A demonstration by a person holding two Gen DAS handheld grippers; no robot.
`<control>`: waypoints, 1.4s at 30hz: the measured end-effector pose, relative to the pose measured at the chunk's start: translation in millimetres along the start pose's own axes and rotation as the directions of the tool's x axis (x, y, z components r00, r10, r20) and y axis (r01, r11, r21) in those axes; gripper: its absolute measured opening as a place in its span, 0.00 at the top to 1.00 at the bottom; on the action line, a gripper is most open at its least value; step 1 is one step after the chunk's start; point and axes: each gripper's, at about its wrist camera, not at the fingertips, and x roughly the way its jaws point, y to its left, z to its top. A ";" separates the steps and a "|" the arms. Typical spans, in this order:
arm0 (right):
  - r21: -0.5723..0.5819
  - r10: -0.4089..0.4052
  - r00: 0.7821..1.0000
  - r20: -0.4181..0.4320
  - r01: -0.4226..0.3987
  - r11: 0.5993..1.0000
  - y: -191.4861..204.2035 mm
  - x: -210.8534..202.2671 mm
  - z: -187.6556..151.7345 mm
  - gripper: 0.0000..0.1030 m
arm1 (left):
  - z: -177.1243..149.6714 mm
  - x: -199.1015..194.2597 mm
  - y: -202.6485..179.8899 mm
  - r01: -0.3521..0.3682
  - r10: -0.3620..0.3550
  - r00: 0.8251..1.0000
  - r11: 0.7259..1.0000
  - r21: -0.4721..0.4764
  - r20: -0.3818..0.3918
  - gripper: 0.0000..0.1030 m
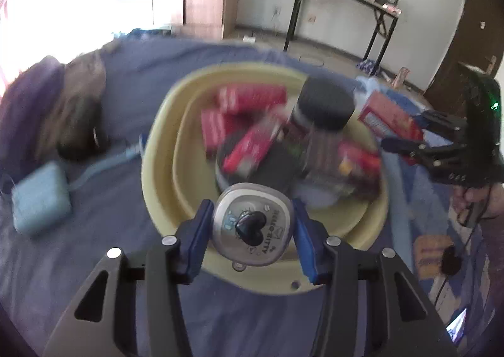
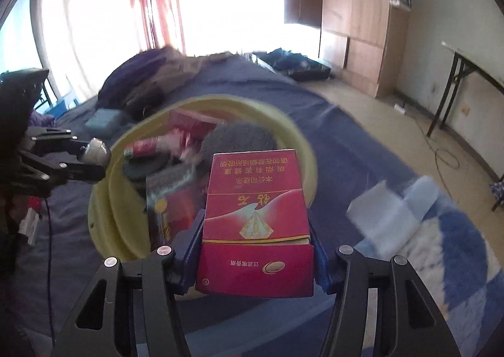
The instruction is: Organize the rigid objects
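Inside yellow basin [image 1: 157, 174], red boxes [image 1: 252, 95], black-capped jar [image 1: 324, 105], blurred

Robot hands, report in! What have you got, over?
Left gripper shut on silver tin. Right gripper shut on red box. Both by the yellow basin, already crowded. Over.

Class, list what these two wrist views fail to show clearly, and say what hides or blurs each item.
- Basin contents, left wrist view: motion-blurred, labels unreadable.
- Basin's near rim, right wrist view: hidden behind red box in right hand-held gripper.
- Silver tin's underside, left wrist view: hidden; left hand-held gripper grips it.
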 end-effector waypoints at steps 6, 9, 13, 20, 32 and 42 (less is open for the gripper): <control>0.010 0.019 1.000 -0.001 -0.019 1.000 4.1 20.5 10.4 0.45 | 8.9 16.5 -7.0 0.002 -0.002 1.000 1.000 -0.005 0.014 0.51; 0.017 0.044 0.999 -0.005 -0.044 0.999 6.0 40.2 17.9 0.45 | 16.4 26.1 -9.0 -0.012 0.012 1.000 1.000 0.001 0.009 0.51; -0.010 0.037 0.999 0.000 -0.037 0.999 9.3 56.4 28.8 0.45 | 18.9 33.0 -7.9 -0.011 0.011 1.000 1.000 -0.010 0.021 0.51; 0.001 0.077 0.997 0.030 -0.077 0.997 4.8 58.4 21.1 0.07 | 16.9 8.0 -15.6 -0.035 0.041 0.989 0.999 -0.040 0.146 0.06; -0.105 0.034 0.999 0.035 -0.030 0.994 -19.7 -6.8 -59.6 0.00 | -72.5 -6.1 -87.5 -0.096 0.120 0.987 0.975 -0.201 0.111 0.00; -0.193 -0.012 0.996 -0.083 -0.004 0.981 8.4 46.8 -72.3 0.00 | -71.7 44.9 -92.1 -0.269 0.273 0.962 0.937 -0.225 -0.015 0.00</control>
